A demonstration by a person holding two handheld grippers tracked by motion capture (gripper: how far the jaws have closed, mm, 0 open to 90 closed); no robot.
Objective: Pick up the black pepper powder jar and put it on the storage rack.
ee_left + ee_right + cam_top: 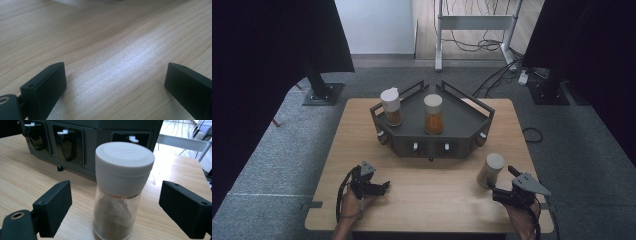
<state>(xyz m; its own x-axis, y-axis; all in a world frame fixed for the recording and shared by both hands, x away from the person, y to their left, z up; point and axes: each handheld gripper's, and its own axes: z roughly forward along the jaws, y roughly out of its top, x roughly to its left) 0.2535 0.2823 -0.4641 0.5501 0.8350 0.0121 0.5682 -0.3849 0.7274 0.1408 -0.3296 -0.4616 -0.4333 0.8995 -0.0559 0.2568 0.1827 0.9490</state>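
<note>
A clear spice jar (492, 167) with a white lid and brownish powder stands upright on the wooden table (432, 200) at the right. My right gripper (501, 181) is just in front of it. In the right gripper view the jar (123, 170) sits between the jaws of the right gripper (116, 195), which stand open with a gap on both sides. My left gripper (381, 186) rests low over the table at the front left. In the left gripper view the left gripper (115, 75) is open, with bare wood between its jaws.
A dark grey angled rack (462, 120) with small front drawers (66, 142) stands at the table's far middle. On its top are a jar with a flip lid (391, 106) and a jar of orange spice (433, 114). Black stand bases (322, 92) and cables (492, 47) lie on the floor beyond.
</note>
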